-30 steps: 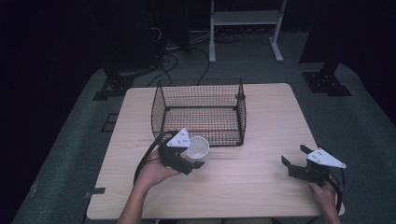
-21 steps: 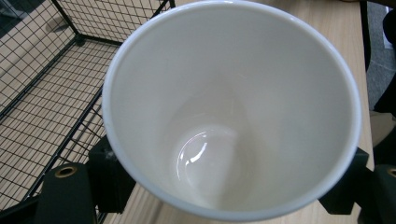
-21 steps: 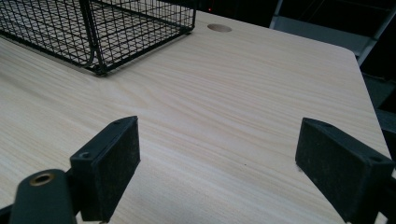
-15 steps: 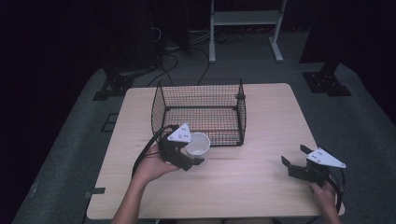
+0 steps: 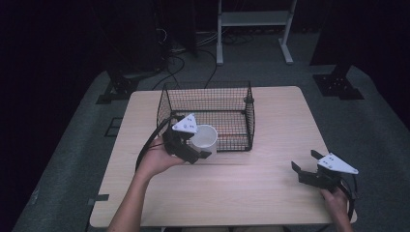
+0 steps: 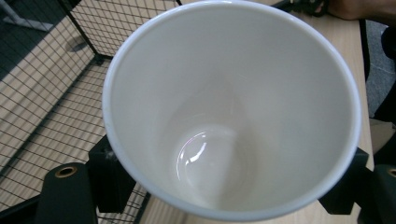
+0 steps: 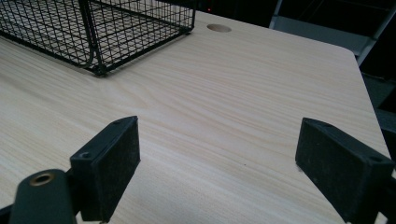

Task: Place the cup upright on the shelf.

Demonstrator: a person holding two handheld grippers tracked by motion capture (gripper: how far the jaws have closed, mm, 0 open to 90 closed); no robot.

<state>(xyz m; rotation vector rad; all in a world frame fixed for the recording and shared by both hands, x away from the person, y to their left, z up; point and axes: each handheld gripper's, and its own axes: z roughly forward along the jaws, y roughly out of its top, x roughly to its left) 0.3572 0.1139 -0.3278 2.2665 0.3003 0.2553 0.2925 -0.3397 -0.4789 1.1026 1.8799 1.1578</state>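
A white cup [image 5: 205,139] hangs above the table, held by my left gripper [image 5: 199,146], which is shut on its sides just in front of the black wire basket [image 5: 208,96]. In the left gripper view the cup's open mouth [image 6: 233,107] faces the camera, with a black jaw on each side of it and the basket mesh [image 6: 51,88] behind on the left. My right gripper [image 5: 303,161] rests low near the table's front right corner, open. Its jaws [image 7: 219,163] stand wide apart over bare wood, with nothing between them.
The wooden table [image 5: 270,193] has bare room at the middle front and right. The basket's corner [image 7: 98,70] lies ahead and left of the right gripper. A round cable hole [image 7: 218,28] sits in the tabletop. Stands and cables are on the dark floor behind.
My left gripper has lifted the cup and carried it a little closer to the basket's front wall. The right gripper has stayed where it was.
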